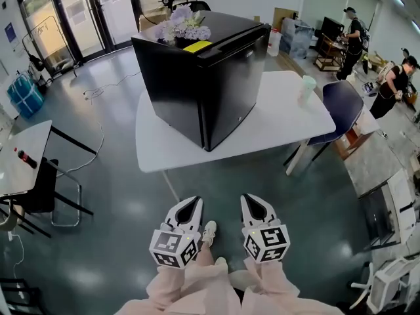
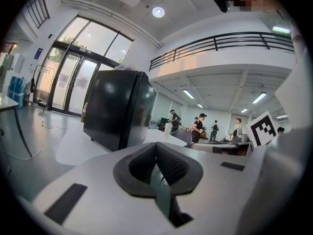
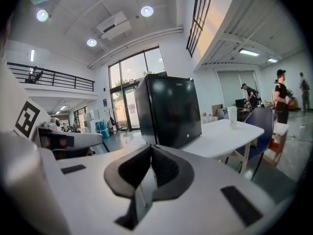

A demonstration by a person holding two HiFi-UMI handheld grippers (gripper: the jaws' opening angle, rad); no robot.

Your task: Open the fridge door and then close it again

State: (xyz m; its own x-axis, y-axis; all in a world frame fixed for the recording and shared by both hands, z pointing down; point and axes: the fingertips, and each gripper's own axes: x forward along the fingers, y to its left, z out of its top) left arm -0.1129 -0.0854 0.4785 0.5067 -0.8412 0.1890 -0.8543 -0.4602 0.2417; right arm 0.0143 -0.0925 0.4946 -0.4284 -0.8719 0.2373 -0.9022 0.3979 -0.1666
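Note:
A small black fridge [image 1: 200, 81] stands on a white table [image 1: 275, 126], its door shut and facing right toward the table's free side. The same fridge [image 2: 117, 109] shows in the left gripper view and again, as the fridge [image 3: 166, 111], in the right gripper view, some way ahead of both. My left gripper [image 1: 191, 205] and right gripper [image 1: 252, 203] hang side by side low in the head view, well short of the table. Both have their jaws together with nothing between them.
Purple flowers [image 1: 184, 25] and a yellow note [image 1: 197, 46] sit on top of the fridge. A pale cup [image 1: 307, 87] stands at the table's right end by a dark blue chair [image 1: 341, 110]. Another table [image 1: 20, 156] is at the left. People [image 1: 354, 35] work at the far right.

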